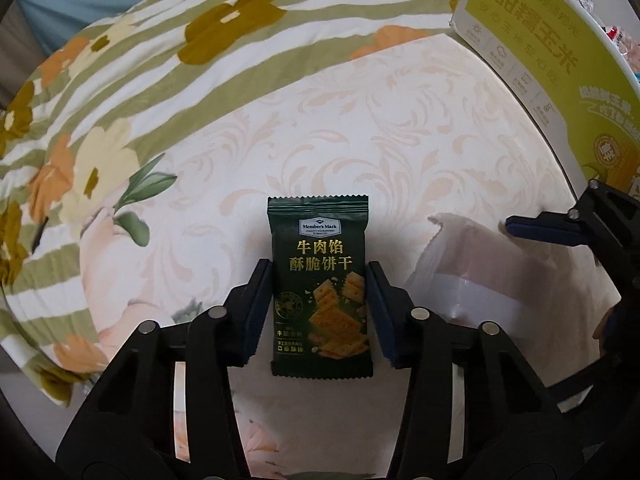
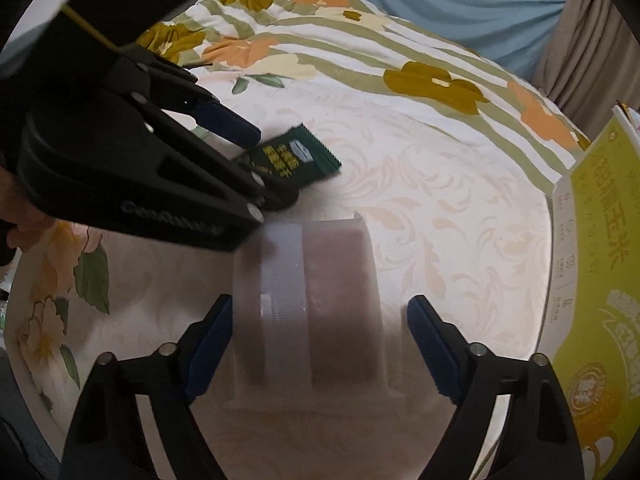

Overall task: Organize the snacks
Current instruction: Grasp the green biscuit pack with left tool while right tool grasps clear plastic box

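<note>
Your dark green Member's Mark biscuit packet [image 1: 320,288] lies flat on the cream patterned bedspread [image 1: 360,140], printed face up. In the left wrist view its long axis runs straight away from you along the fingers, the crimped top seam at the far end and the cracker picture toward the near end. Your left gripper [image 1: 318,308] is closed in on it: both blue pads press against the packet's long edges at about its middle, so the jaws stand only as wide as the packet itself.

Just to the right of it lies a pale, translucent snack pouch [image 2: 308,304] with a pinkish-brown filling and a white band down its length. In the right wrist view its long axis also runs away from you, between the fingers. The view there is blurred, so exactly what the pouch holds is hard to say. Your right gripper [image 2: 320,344] hangs over it with jaws well apart. The blue pads stand clear of the pouch on both sides, with bedspread showing in each gap, so it has hold of nothing.

The two grippers sit close, side by side. To the right stands a yellow-green carton [image 1: 560,80] with white edges and Chinese print. Beyond the packets a green-striped floral quilt [image 1: 160,60] covers the bed, with blue fabric [image 2: 440,0] behind it.
</note>
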`<action>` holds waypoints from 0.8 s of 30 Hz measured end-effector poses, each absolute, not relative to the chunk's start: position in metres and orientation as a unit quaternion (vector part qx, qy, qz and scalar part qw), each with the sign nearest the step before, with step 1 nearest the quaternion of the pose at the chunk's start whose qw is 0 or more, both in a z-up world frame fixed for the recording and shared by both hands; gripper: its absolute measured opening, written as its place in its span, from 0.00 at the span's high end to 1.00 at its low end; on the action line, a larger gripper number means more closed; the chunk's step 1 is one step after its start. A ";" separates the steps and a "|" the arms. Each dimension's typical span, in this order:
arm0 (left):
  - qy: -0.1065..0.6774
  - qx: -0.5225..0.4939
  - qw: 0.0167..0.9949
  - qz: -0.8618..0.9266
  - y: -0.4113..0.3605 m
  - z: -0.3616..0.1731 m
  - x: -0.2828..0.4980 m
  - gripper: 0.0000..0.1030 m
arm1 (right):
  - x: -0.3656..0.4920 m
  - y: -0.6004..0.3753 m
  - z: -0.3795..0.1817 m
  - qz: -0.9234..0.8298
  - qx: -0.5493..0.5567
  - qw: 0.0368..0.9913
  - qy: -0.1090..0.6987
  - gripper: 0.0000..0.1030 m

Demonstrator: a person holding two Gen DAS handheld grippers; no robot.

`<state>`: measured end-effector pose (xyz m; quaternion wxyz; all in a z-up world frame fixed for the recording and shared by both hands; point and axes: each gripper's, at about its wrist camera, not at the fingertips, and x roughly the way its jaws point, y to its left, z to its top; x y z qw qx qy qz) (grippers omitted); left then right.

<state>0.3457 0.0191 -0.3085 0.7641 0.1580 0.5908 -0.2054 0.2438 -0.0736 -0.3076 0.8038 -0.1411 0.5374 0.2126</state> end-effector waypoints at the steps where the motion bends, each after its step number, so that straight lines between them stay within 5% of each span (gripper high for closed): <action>1: 0.592 0.158 0.764 -0.204 0.021 -0.308 0.346 0.60 | 0.244 -0.074 -0.308 0.214 -0.140 0.803 0.538 0.26; 9: 0.597 0.150 0.765 -0.192 0.037 -0.306 0.332 0.60 | 0.244 -0.069 -0.312 0.213 -0.143 0.804 0.536 0.27; 15: 0.601 0.140 0.766 -0.180 0.050 -0.306 0.321 0.60 | 0.245 -0.065 -0.310 0.217 -0.147 0.807 0.529 0.42; 24: 0.593 0.118 0.777 -0.174 0.069 -0.294 0.312 0.61 | 0.248 -0.064 -0.300 0.196 -0.129 0.819 0.523 0.43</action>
